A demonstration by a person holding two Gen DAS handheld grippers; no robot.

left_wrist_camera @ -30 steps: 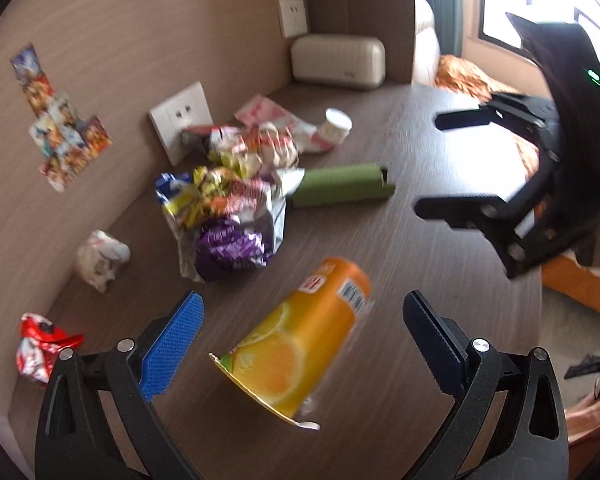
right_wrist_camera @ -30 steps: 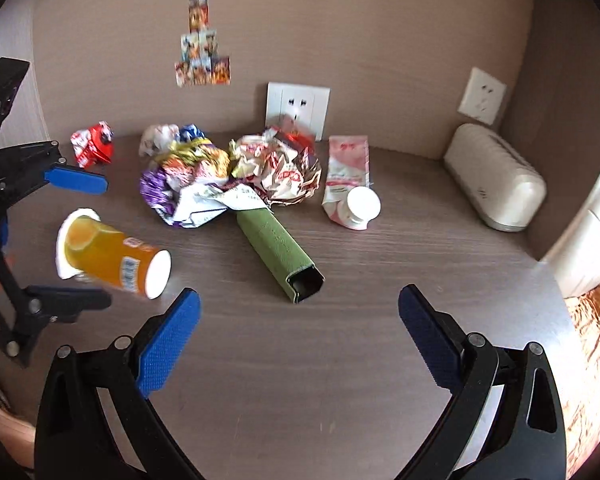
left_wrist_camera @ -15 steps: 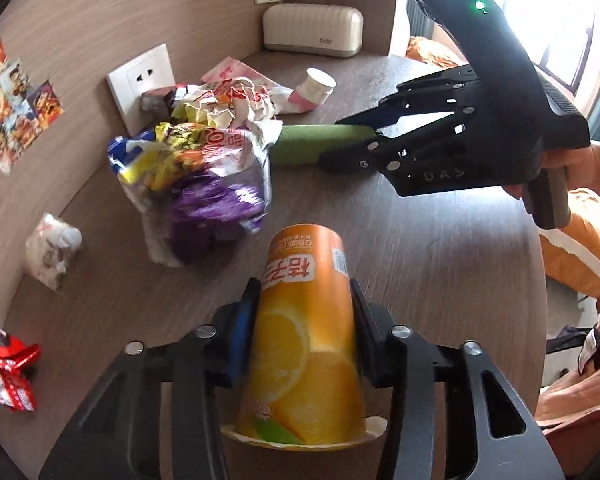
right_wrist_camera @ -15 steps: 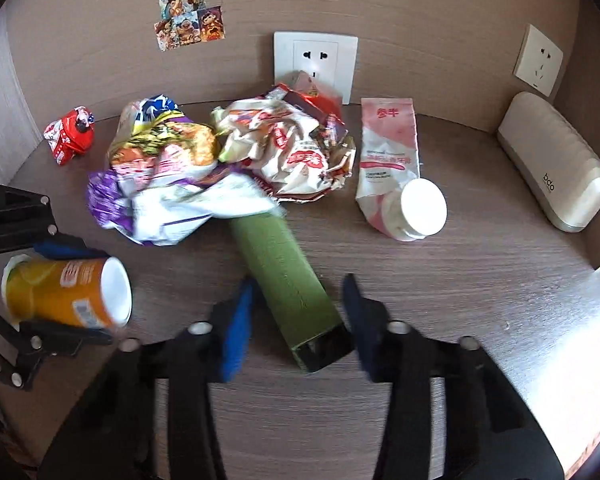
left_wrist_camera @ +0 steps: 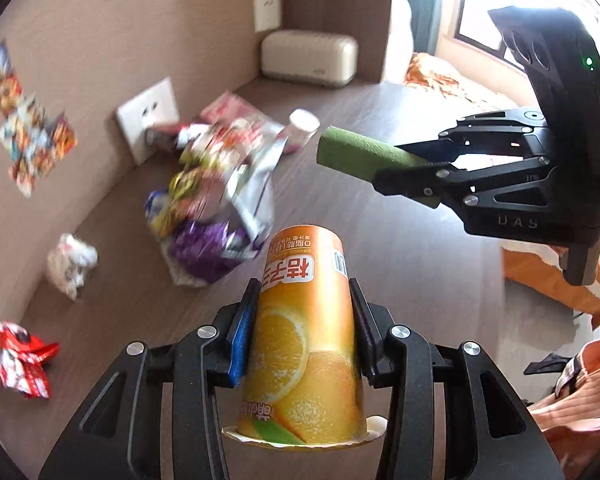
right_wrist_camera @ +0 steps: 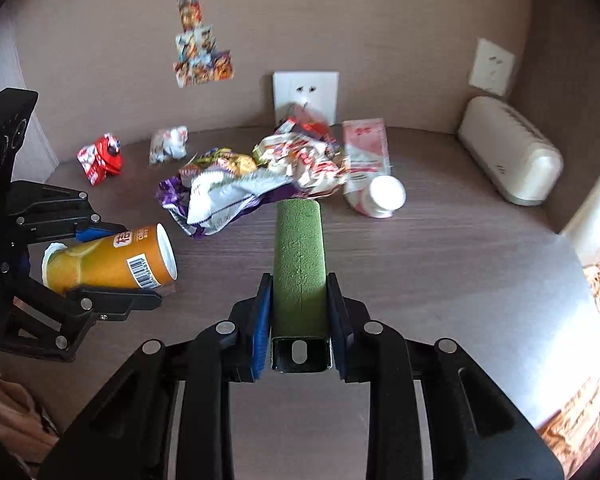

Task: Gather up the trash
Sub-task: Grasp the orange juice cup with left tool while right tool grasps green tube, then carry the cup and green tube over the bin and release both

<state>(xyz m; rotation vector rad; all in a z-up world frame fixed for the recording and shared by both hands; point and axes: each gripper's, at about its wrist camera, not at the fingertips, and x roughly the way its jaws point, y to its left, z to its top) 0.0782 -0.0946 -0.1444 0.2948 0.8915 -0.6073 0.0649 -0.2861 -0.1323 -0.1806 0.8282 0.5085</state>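
Looking through the left wrist view, my left gripper (left_wrist_camera: 302,336) is clamped on the orange juice cup (left_wrist_camera: 304,332), base pointing away, near the wrapper pile (left_wrist_camera: 216,200). Through the right wrist view, my right gripper (right_wrist_camera: 300,320) has just closed on the green square tube (right_wrist_camera: 299,256), its far end pointing at that pile.
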